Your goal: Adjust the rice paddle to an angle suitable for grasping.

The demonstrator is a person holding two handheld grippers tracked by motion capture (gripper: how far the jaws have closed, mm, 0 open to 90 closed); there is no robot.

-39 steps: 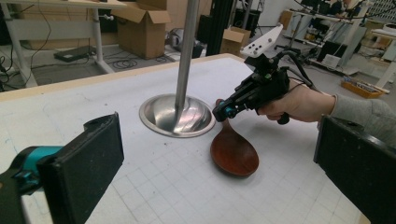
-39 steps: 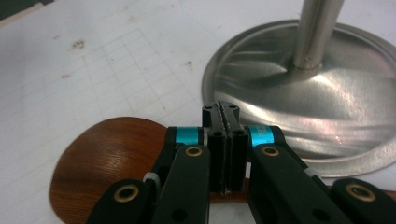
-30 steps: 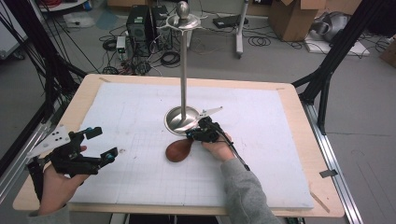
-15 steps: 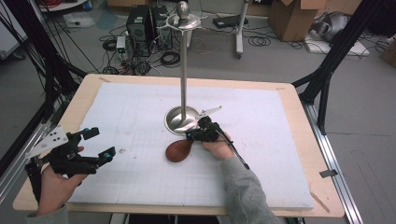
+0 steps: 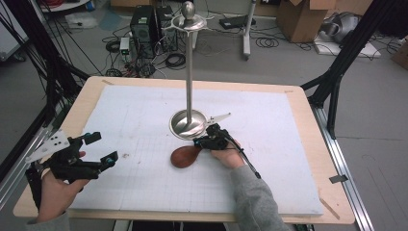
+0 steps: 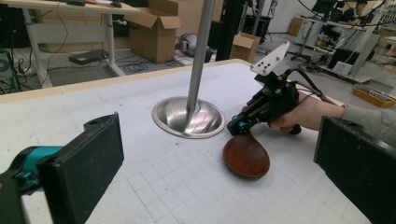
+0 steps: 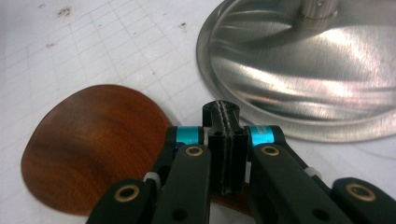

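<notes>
Right tongs (image 5: 206, 141) clamped on wooden spoon (image 5: 185, 156) handle, spoon flat on table (image 5: 298, 125) beside stand base (image 5: 188, 124); left tongs (image 5: 103, 149) apart, idle; next likely lift, keeping clear of base.

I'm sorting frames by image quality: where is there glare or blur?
Right gripper view: bright streaky glare on the round steel stand base; the brown wooden spoon bowl is sharp. Left gripper view: its own black jaws look soft and blurred up close. High view: even light, with a mild sheen on the base.
</notes>
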